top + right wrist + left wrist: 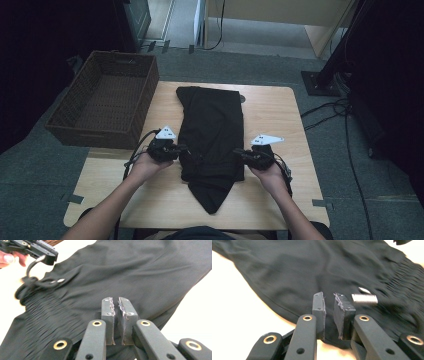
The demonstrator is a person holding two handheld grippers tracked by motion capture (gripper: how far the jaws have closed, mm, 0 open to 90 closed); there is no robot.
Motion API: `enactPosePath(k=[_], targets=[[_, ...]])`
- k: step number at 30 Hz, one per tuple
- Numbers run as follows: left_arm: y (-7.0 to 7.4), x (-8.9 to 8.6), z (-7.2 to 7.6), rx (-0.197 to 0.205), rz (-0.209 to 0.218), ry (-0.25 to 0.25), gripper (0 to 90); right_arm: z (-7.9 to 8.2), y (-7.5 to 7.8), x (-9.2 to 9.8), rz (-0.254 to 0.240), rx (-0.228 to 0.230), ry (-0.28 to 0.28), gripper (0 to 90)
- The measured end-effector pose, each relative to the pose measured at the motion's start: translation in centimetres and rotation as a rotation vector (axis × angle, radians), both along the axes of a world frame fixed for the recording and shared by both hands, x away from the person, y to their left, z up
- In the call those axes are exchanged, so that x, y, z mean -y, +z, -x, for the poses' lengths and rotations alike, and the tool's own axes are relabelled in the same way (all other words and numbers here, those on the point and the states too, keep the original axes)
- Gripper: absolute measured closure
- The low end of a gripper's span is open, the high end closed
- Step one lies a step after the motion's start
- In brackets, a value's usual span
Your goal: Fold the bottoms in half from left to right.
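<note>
We work at a light wooden table (pixel 280 115) that stands on grey carpet, with dark equipment stands and cables along the right side. A brown wicker basket (pixel 105 97) sits at the far left corner of the table, hanging partly off its edge.

A pair of black trousers (pixel 212 135) lies folded lengthwise down the middle of the table, one narrow end pointing toward us and the other reaching the far edge. In the right tool's view the gathered elastic waistband (pixel 42 305) and its drawcord (pixel 27 283) show at the left of the cloth.

Our left tool (pixel 184 150) rests at the left edge of the trousers, about halfway along. In its own view (pixel 329 306) the jaws stand slightly apart over the hem, with a narrow gap between the pads and no cloth pinched there. A silver cord tip (pixel 364 298) lies on the fabric just beside the right pad.

Our right tool (pixel 240 154) sits at the opposite edge of the trousers. Seen from its own camera (pixel 116 308), its jaws are nearly together, a thin slit between the pads, and nothing is caught in it; the black fabric lies beneath and beyond them.
</note>
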State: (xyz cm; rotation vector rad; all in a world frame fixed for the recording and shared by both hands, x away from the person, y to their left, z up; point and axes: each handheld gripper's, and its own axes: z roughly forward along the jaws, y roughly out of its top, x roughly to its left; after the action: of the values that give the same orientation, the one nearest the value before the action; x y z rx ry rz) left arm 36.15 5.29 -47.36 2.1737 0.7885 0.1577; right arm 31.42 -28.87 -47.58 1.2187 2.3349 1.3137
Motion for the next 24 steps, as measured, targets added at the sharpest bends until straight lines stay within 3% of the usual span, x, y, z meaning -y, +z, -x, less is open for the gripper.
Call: enactPosePath(k=[10, 15, 17, 19, 22, 24], targets=[[-0.6, 1.5, -6.3, 0.006, -0.008, 0.052, 81.2, -6.7, -0.8, -1.4, 0.014, 0.001, -0.064, 82.7], [-1.2, 2.6, -9.1, 0.011, -0.041, 0.047, 81.4, -9.9, -1.7, -1.7, 0.065, 0.004, -0.099, 81.6], [-1.5, 2.9, -10.1, 0.003, -0.034, 0.059, 81.3, -11.1, -1.9, -1.6, 0.071, 0.002, -0.12, 81.2], [-2.1, 2.9, -10.7, -0.005, -0.003, 0.095, 81.3, -11.9, -2.2, -1.7, 0.069, -0.011, -0.134, 78.8], [-3.5, 3.1, -10.9, -0.038, -0.045, 0.079, 81.2, -12.7, -3.4, -2.0, 0.084, -0.035, -0.134, 76.2], [-3.7, 2.9, -10.8, -0.032, -0.023, 0.085, 81.4, -12.6, -3.8, -2.2, 0.102, -0.017, -0.132, 76.2]])
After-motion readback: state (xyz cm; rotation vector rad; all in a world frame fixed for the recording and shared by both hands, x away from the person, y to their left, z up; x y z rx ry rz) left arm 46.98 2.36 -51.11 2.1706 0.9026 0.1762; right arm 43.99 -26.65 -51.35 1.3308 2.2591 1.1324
